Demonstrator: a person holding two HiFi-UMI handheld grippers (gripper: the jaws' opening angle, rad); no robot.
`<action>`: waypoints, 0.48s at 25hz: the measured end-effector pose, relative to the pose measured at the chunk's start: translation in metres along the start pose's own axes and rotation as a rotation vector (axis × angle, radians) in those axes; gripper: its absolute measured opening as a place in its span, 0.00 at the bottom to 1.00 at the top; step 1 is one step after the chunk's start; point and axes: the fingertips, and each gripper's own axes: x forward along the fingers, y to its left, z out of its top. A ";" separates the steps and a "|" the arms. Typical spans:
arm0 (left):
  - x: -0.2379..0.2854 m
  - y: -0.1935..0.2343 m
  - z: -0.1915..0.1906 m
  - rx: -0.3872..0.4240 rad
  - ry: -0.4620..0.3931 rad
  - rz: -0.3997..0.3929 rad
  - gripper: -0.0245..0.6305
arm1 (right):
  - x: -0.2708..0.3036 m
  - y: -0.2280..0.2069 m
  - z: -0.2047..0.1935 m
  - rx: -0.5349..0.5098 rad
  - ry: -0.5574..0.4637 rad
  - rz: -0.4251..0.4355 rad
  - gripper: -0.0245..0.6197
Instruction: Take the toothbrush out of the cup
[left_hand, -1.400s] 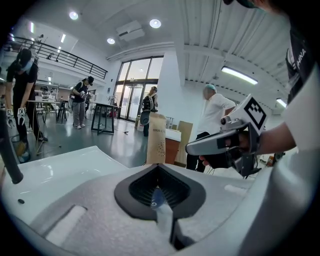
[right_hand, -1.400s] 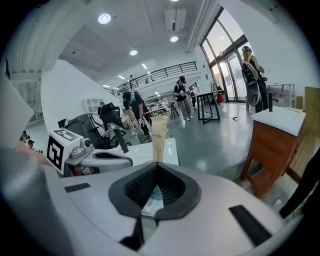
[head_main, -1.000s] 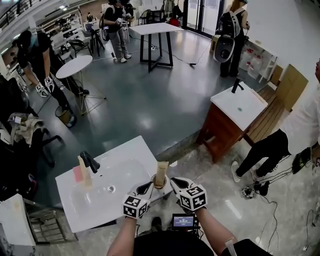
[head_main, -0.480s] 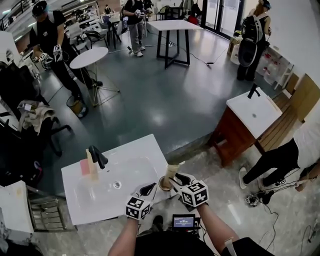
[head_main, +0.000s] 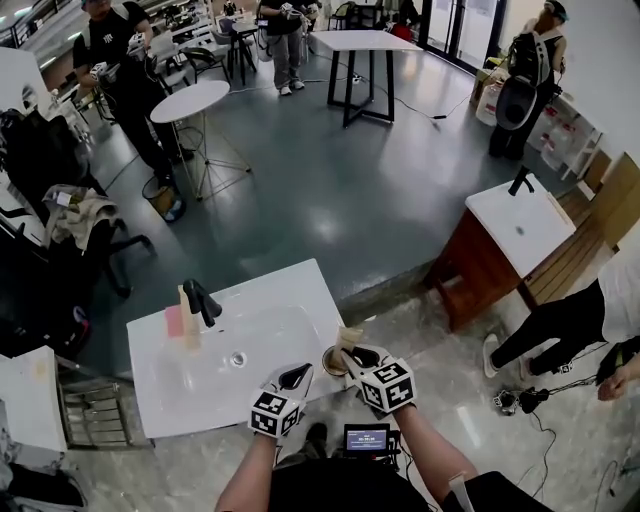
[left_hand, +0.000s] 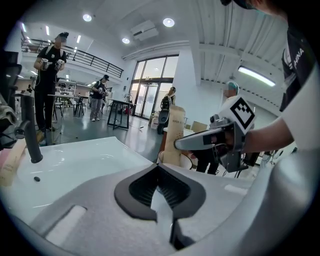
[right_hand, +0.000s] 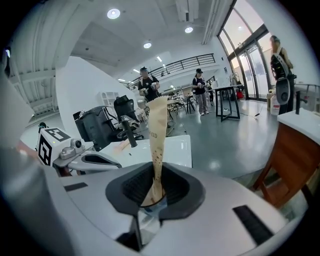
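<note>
A toothbrush in a tan paper sleeve stands upright in a cup on the front right corner of the white sink. My right gripper is at the cup, its jaws closing. In the right gripper view the toothbrush rises between the pads with room on both sides. My left gripper hovers just left of the cup over the sink's front rim, its jaws together and empty. The left gripper view shows the toothbrush and the right gripper's finger beside it.
A black faucet, a beige bottle and a pink item stand at the sink's left rear. A second sink on a wooden cabinet stands to the right, with a person near it. Round tables and people fill the room beyond.
My right gripper has moved left from beside the cup, so its jaws now stand on either side of the toothbrush. The left gripper has edged a little closer to the cup.
</note>
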 end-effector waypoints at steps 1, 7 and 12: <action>-0.001 0.000 0.000 -0.001 -0.001 0.000 0.05 | -0.001 0.001 0.000 -0.002 0.001 0.002 0.13; -0.005 -0.005 0.006 0.013 -0.012 -0.006 0.05 | -0.008 0.009 0.003 -0.011 -0.011 0.000 0.10; -0.007 -0.009 0.008 0.025 -0.021 -0.022 0.05 | -0.016 0.014 0.011 -0.017 -0.035 -0.007 0.10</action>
